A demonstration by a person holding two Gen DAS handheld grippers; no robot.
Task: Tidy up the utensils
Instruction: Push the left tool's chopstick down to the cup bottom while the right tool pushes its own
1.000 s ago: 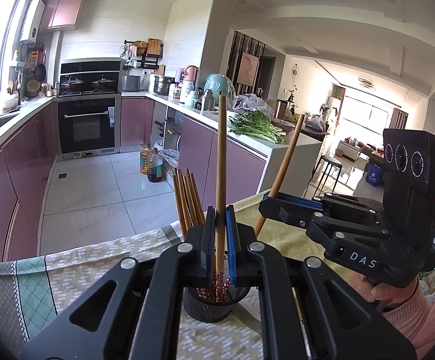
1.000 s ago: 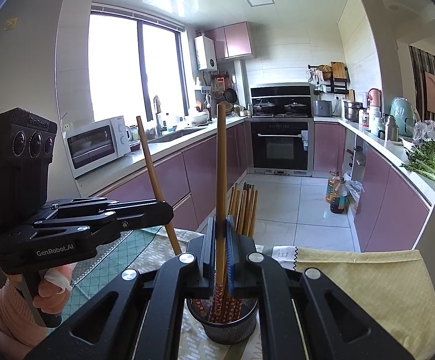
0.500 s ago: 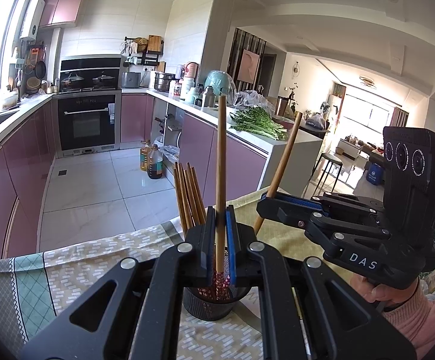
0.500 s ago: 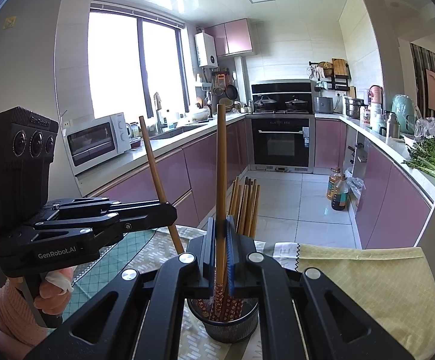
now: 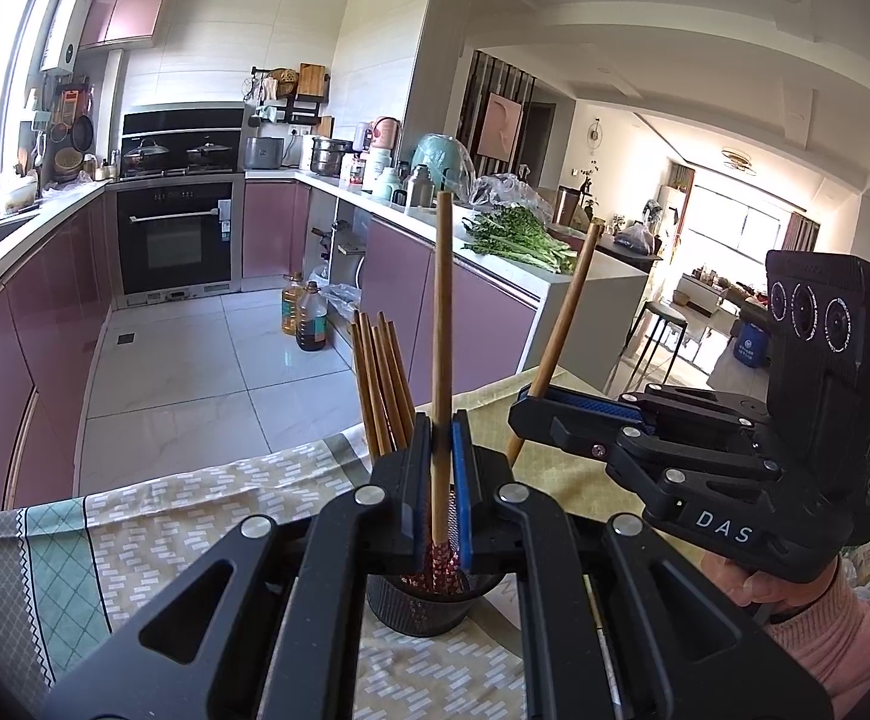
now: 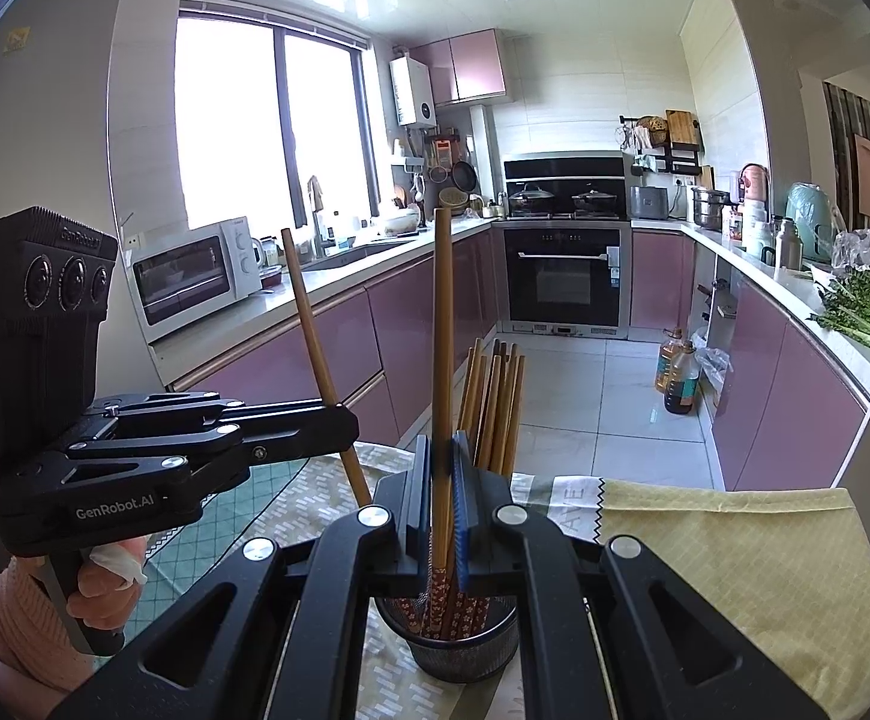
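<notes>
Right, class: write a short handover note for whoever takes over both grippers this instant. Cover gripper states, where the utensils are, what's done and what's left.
Left gripper: shut on one chopstick, held upright, its patterned lower end over the holder.
Right gripper: shut on another chopstick, also upright, its lower end at the holder's mouth.
Holder: dark mesh cup on the tablecloth, already holding a bundle of chopsticks.
Done: the bundle is in.
Left: lower both held chopsticks fully in and release. No other loose utensils show.
</notes>
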